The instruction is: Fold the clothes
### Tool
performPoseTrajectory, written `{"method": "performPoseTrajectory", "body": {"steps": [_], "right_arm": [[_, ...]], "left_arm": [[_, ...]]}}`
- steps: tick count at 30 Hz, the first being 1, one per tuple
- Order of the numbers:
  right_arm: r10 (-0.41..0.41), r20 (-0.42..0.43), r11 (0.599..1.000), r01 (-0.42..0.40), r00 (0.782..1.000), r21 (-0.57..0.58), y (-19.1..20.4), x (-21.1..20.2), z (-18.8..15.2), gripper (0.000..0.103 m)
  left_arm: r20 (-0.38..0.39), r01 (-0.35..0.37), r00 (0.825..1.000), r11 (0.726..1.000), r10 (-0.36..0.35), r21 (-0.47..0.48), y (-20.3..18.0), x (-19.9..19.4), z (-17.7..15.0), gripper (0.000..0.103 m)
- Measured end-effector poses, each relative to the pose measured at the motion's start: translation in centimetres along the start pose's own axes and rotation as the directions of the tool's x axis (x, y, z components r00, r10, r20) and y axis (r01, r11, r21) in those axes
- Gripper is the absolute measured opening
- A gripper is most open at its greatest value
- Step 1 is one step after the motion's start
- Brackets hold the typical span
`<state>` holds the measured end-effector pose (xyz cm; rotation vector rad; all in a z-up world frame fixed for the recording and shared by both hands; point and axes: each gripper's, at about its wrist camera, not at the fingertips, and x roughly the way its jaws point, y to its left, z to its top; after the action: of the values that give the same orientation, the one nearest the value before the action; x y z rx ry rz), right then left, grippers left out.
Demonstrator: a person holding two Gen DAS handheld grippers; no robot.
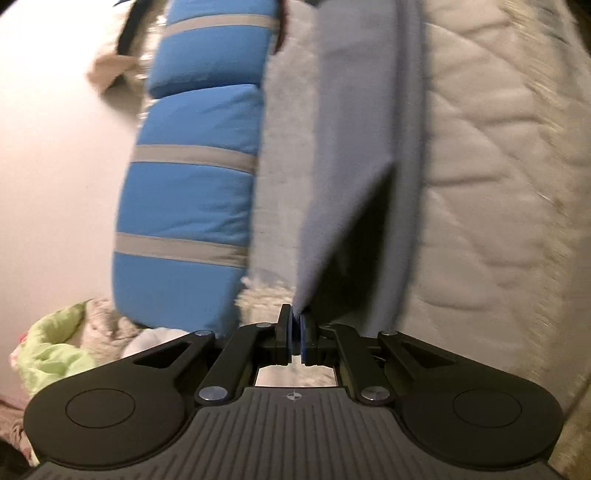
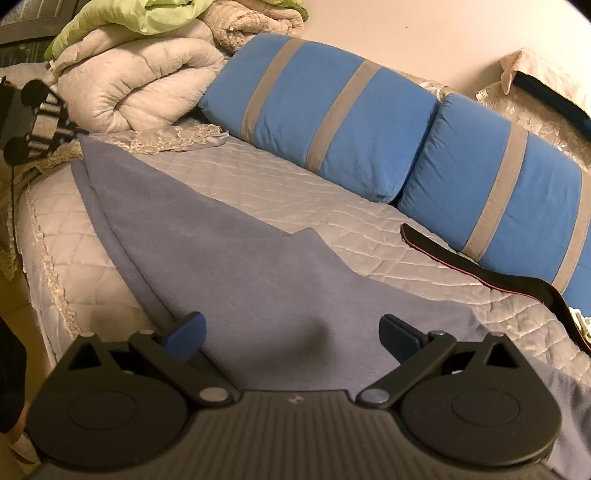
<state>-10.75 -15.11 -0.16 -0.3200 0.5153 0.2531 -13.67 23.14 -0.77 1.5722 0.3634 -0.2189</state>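
Observation:
A blue-grey garment (image 2: 229, 266) lies spread on the quilted bedcover (image 2: 266, 177). One corner is pulled out toward the far left. My left gripper (image 1: 295, 321) is shut on that corner, and the cloth (image 1: 354, 110) stretches away from its pads in a taut fold. In the right wrist view the left gripper (image 2: 72, 129) shows at the left edge, pinching the corner. My right gripper (image 2: 291, 332) stands open just above the near part of the garment, with cloth below its fingers and nothing clamped between them.
Two blue pillows with grey stripes (image 2: 332, 110) line the far side of the bed. A black strap (image 2: 480, 273) lies in front of them. A rolled quilt (image 2: 140, 85) and a green cloth (image 2: 147, 14) are piled at the back left. The lace-trimmed bed edge (image 2: 40, 236) drops off at left.

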Motion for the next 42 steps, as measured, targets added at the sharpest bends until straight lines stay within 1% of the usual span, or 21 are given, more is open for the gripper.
{"method": "performPoseTrajectory", "body": {"steps": [5,8,11,13,15,16,17,19,20,22,23,25,26,28,29,30,31,33,36,38,42], "right_arm": [[0.008,0.002,1.0,-0.008,1.0,-0.009,0.1,-0.1,0.0,0.103],[0.009,0.004,1.0,-0.009,1.0,-0.014,0.2,-0.1,0.1,0.103],[0.01,0.007,1.0,-0.01,1.0,-0.008,0.1,-0.2,0.2,0.103],[0.011,0.014,1.0,-0.011,1.0,-0.005,0.0,-0.4,0.2,0.103],[0.014,0.02,1.0,-0.014,1.0,-0.005,0.0,-0.5,0.3,0.103],[0.015,0.021,1.0,-0.015,1.0,-0.006,0.0,-0.6,0.3,0.103],[0.016,0.023,1.0,-0.016,1.0,-0.007,0.0,-0.6,0.3,0.103],[0.014,0.023,1.0,-0.014,1.0,-0.011,0.0,-0.6,0.3,0.103],[0.012,0.024,1.0,-0.012,1.0,-0.01,0.0,-0.7,0.3,0.103],[0.012,0.025,1.0,-0.012,1.0,-0.005,-0.1,-0.7,0.2,0.103],[0.013,0.025,1.0,-0.013,1.0,-0.003,-0.2,-0.7,0.3,0.103],[0.011,0.024,1.0,-0.011,1.0,-0.002,-0.2,-0.7,0.3,0.103],[0.01,0.023,1.0,-0.01,1.0,-0.003,-0.2,-0.6,0.3,0.103],[0.009,0.023,1.0,-0.009,1.0,-0.008,-0.1,-0.6,0.3,0.103],[0.01,0.024,1.0,-0.009,1.0,-0.011,-0.1,-0.7,0.3,0.103],[0.011,0.025,1.0,-0.011,1.0,-0.013,-0.1,-0.7,0.3,0.103],[0.011,0.026,1.0,-0.011,1.0,-0.014,-0.1,-0.7,0.3,0.103],[0.011,0.026,1.0,-0.011,1.0,-0.016,-0.1,-0.7,0.2,0.103],[0.006,0.021,1.0,-0.005,1.0,-0.016,-0.2,-0.5,0.2,0.103],[0.001,0.017,1.0,-0.001,1.0,-0.016,-0.3,-0.4,0.1,0.103],[-0.006,0.009,1.0,0.007,1.0,-0.018,-0.4,-0.1,-0.1,0.103]], "left_arm": [[-0.038,0.112,0.993,0.994,-0.112,-0.011,-0.3,-0.3,-0.5,0.004],[-0.077,0.24,0.966,0.967,-0.247,-0.088,0.5,-0.2,-1.4,0.006],[-0.088,0.369,0.913,0.899,-0.398,-0.236,2.2,-0.6,-2.4,0.007],[-0.064,0.4,0.892,0.847,-0.447,-0.349,3.9,-0.8,-3.1,0.007],[-0.022,0.406,0.879,0.773,-0.476,-0.487,6.2,-0.5,-4.0,0.009],[0.008,0.403,0.875,0.718,-0.485,-0.567,7.5,-0.2,-4.4,0.015],[0.043,0.396,0.873,0.653,-0.487,-0.645,8.6,0.2,-4.9,0.031],[0.11,0.375,0.87,0.5,-0.481,-0.781,10.9,1.0,-5.8,0.049],[0.133,0.355,0.867,0.41,-0.48,-0.84,12.0,1.9,-6.4,0.051],[0.161,0.295,0.857,0.209,-0.489,-0.932,13.2,3.3,-7.8,0.052],[0.171,0.253,0.847,0.099,-0.503,-0.962,13.6,4.1,-8.6,0.052],[0.179,0.149,0.825,-0.099,-0.536,-0.984,13.8,5.4,-9.6,0.052],[0.207,0.112,0.811,-0.203,-0.547,-0.973,13.7,5.8,-10.2,0.052],[0.307,0.077,0.779,-0.403,-0.547,-0.912,13.0,6.3,-11.3,0.052],[0.353,0.06,0.765,-0.487,-0.538,-0.871,12.7,6.5,-11.8,0.052],[0.386,0.052,0.758,-0.54,-0.526,-0.84,12.4,6.6,-12.1,0.052],[0.41,0.042,0.751,-0.581,-0.518,-0.813,11.9,6.5,-12.2,0.052],[0.448,0.011,0.736,-0.654,-0.507,-0.757,10.6,6.6,-12.5,0.052],[0.503,-0.033,0.731,-0.76,-0.462,-0.65,8.4,7.0,-13.3,0.052],[0.526,-0.055,0.736,-0.812,-0.426,-0.581,7.2,7.2,-13.9,0.052],[0.558,-0.047,0.768,-0.897,-0.313,-0.439,5.0,7.0,-14.6,0.052]]}}
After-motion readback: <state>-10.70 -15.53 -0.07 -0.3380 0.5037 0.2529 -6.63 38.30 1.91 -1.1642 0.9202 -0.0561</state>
